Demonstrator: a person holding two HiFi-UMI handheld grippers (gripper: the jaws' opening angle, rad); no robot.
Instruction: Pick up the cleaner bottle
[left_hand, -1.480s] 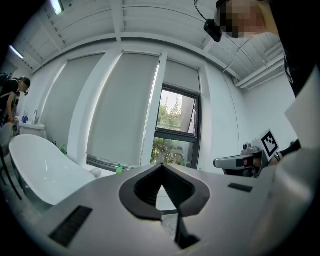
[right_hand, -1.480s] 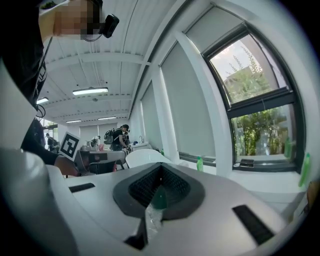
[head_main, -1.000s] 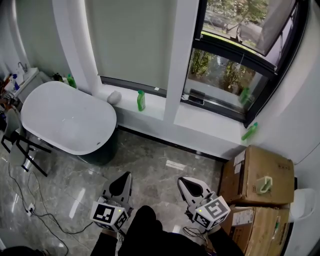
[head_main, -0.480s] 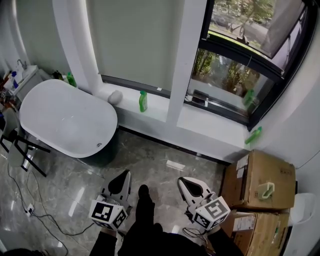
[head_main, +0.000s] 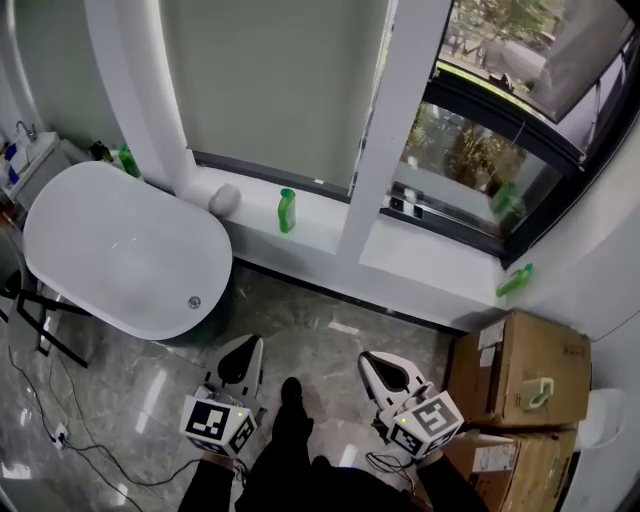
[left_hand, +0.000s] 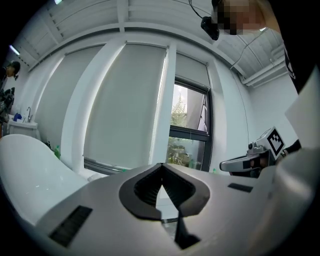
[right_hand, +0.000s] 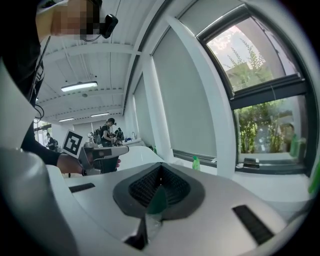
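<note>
A green cleaner bottle (head_main: 287, 211) stands upright on the white window sill (head_main: 420, 255), left of the white pillar; the right gripper view shows the same bottle (right_hand: 195, 163) small and far off. A second green bottle (head_main: 514, 281) leans at the sill's right end, and a third (head_main: 127, 160) sits behind the bathtub. My left gripper (head_main: 243, 350) and right gripper (head_main: 376, 362) hover low over the floor, well short of the sill, both pointing at it. Each is shut with nothing held. In the left gripper view the jaws meet at the tip of the left gripper (left_hand: 161, 169).
A white bathtub (head_main: 120, 250) fills the left side. Cardboard boxes (head_main: 515, 370) stack at the right wall. A black-framed stand (head_main: 30, 315) and a cable (head_main: 90, 440) lie on the marble floor at the left. My shoe (head_main: 291, 392) is between the grippers.
Both grippers and the camera have advanced toward the window sill, so the tub and sill sit nearer. A shoe has stepped forward between the grippers. Both stay shut.
</note>
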